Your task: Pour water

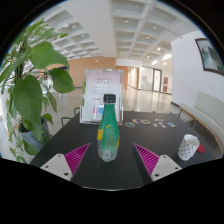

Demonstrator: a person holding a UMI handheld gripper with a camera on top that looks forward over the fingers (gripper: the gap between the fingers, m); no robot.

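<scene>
A green bottle (108,128) with a dark cap stands upright on the dark tabletop (60,140), just ahead of the gripper (112,158), whose fingers are spread apart and empty. A white cup (188,147) sits to the right, and a leafy plant (30,85) on the left. The tall, narrow bottle could tip if one finger nudges it before both close, and an off-center grasp might let it slip during the pour.

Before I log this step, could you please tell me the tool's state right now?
Tool: open, holding nothing; the green bottle stands between its fingers with gaps either side.
</scene>
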